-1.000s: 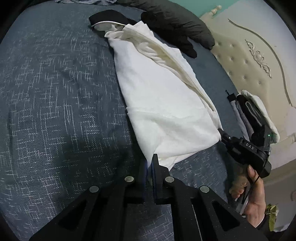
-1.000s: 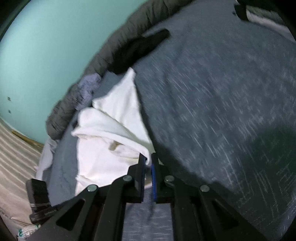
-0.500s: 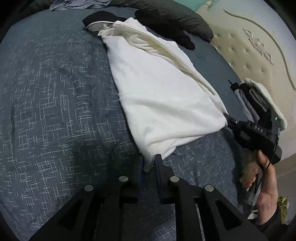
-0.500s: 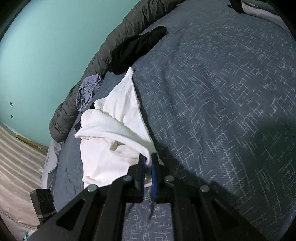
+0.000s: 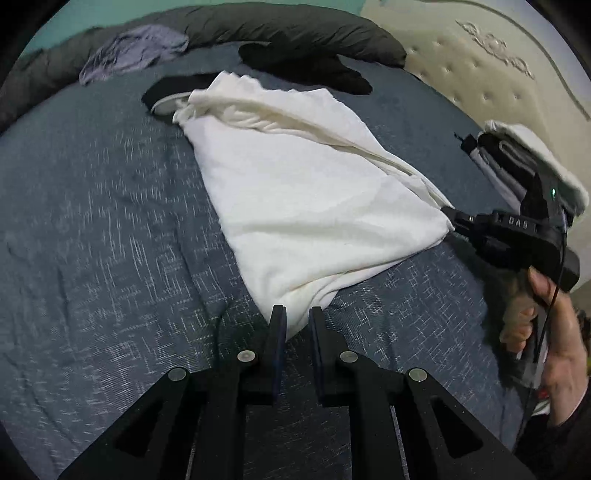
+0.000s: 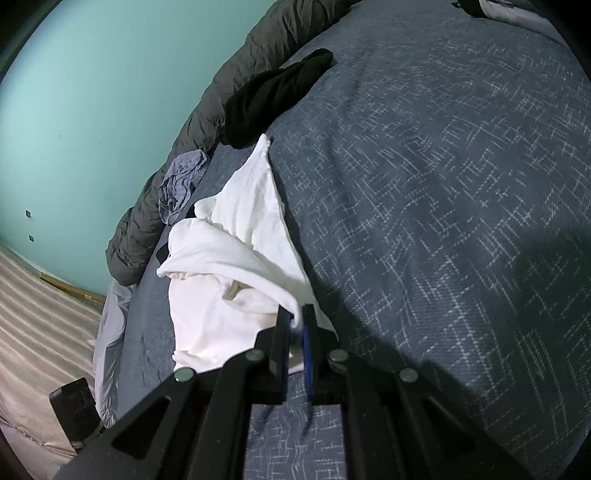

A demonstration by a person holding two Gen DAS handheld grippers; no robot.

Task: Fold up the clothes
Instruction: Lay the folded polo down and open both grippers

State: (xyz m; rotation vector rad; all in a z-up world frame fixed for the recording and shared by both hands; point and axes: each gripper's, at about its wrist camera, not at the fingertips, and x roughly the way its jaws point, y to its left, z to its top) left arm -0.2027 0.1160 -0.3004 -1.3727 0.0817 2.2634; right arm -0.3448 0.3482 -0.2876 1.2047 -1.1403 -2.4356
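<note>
White shirt (image 5: 314,192) lies spread on the blue bed (image 5: 92,240). Left gripper (image 5: 295,317) jaws have just been opening, loose around its 6 o'clock corner. Right gripper (image 6: 296,319) at 3 o'clock is clenched on another corner.

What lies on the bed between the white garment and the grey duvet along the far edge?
In the left wrist view, a black garment lies between the white garment and the grey duvet, with bare blue bedspread around it.
</note>
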